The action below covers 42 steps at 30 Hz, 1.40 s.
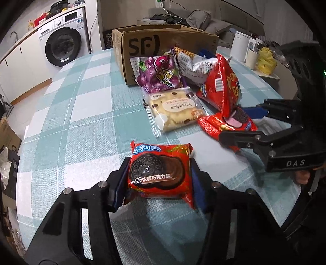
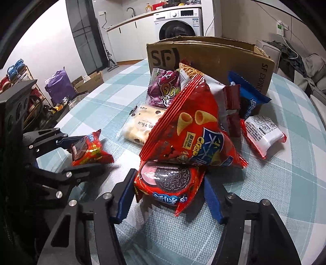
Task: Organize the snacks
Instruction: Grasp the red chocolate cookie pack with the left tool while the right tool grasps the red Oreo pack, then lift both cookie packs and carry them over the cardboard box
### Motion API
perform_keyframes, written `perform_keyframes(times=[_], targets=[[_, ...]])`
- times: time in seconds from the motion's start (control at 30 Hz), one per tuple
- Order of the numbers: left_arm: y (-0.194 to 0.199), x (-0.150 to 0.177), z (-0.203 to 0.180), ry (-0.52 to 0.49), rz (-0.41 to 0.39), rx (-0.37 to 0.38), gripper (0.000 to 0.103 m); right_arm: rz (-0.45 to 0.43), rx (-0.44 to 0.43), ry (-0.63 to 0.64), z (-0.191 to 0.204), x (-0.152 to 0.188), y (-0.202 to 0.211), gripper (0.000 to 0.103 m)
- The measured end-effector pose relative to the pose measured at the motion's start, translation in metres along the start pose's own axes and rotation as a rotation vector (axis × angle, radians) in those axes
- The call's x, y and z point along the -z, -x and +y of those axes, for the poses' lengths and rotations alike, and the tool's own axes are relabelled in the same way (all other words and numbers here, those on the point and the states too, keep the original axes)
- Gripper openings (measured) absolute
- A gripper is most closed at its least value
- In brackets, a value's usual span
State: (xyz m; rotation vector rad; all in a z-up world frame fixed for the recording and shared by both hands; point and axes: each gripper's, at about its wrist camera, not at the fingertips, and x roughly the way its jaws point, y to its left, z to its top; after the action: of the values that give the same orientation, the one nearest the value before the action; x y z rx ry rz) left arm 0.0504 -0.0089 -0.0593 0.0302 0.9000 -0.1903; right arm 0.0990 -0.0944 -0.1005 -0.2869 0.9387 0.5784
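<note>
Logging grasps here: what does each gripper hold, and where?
Left gripper clamps a red Oreo pack by its side edges. Right gripper brackets another Oreo pack; contact unclear.

A front-loading washing machine (image 1: 62, 43) stands under a long counter (image 1: 18, 43) with a curved faucet (image 2: 131, 11) by the wall. Past the checked blue-green tablecloth (image 1: 85, 126) on the surface sit a white kettle (image 1: 241, 45) and a yellow bag (image 1: 265, 60). On the floor to the side are a purple bag (image 2: 59, 85), an open carton (image 2: 90, 81) and a rack of shoes (image 2: 15, 71).
</note>
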Motion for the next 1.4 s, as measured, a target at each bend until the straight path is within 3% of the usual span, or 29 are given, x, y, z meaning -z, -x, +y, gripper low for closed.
perform_keyframes(times=[0.17,0.6,1.0,1.4], targets=[[-0.002,-0.004,0.003,0.017,-0.007,0.0,0.05,-0.012,-0.009,0.014,-0.001,0.003,0.005,0.056],[0.001,-0.013,0.006,0.045,-0.043,0.0,0.05,-0.022,-0.03,0.004,-0.01,0.012,0.02,0.053],[0.013,-0.027,0.004,0.045,-0.097,-0.001,0.05,-0.081,-0.027,0.047,-0.003,0.01,0.049,0.052],[0.031,-0.049,0.006,0.058,-0.165,-0.017,0.05,-0.169,0.017,-0.022,-0.03,0.004,0.082,0.052]])
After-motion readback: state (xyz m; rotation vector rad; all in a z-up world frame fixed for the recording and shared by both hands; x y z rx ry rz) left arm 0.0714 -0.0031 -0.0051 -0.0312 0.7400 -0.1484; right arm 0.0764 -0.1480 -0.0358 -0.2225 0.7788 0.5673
